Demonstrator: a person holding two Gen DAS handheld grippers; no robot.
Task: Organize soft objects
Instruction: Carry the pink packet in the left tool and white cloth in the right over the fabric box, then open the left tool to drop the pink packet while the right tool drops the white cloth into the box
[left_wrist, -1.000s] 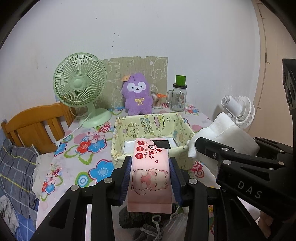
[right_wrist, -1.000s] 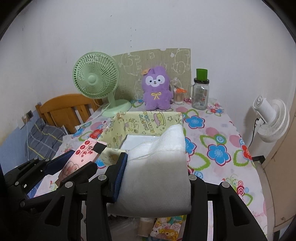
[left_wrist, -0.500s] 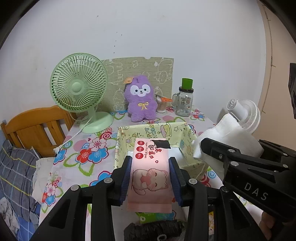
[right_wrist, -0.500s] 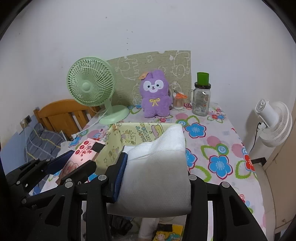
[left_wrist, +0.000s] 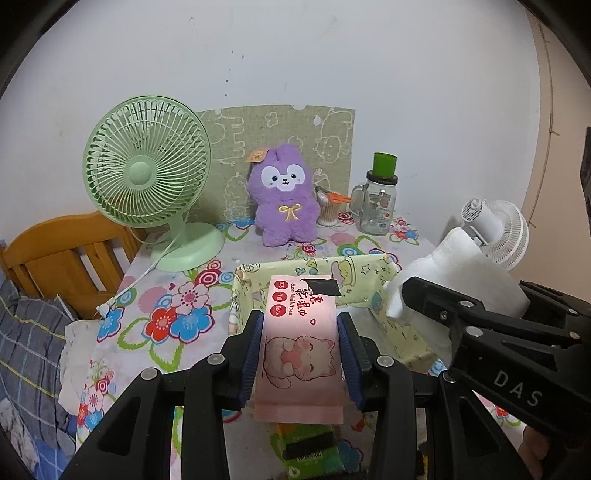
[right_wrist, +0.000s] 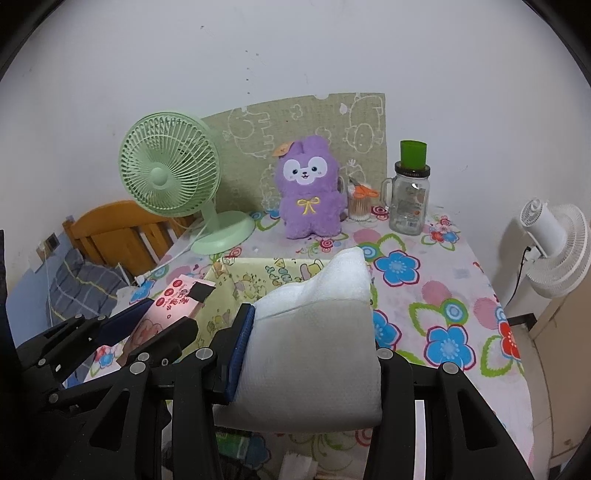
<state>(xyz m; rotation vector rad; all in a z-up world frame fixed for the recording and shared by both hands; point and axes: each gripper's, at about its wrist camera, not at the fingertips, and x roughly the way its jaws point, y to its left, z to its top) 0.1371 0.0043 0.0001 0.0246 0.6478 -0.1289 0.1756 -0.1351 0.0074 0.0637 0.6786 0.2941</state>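
Observation:
My left gripper (left_wrist: 300, 347) is shut on a pink wet-wipes pack (left_wrist: 300, 332) with a cat print, held above the near edge of the yellow fabric basket (left_wrist: 369, 273). My right gripper (right_wrist: 308, 350) is shut on a white soft tissue pack (right_wrist: 317, 339), held above the basket (right_wrist: 266, 277) at its right side. The white pack also shows in the left wrist view (left_wrist: 454, 273), and the pink pack in the right wrist view (right_wrist: 173, 302). A purple plush rabbit (left_wrist: 282, 195) sits upright at the back of the table.
A green desk fan (left_wrist: 147, 173) stands at the back left with its cord trailing. A glass jar with green lid (left_wrist: 380, 206) and a cup of swabs (left_wrist: 328, 210) stand at the back right. A white fan (right_wrist: 554, 243) is off the table's right. A wooden chair (left_wrist: 66, 251) stands left.
Both grippers have risen and pulled back from the basket, each still holding its pack; the table and basket now look lower and farther away.

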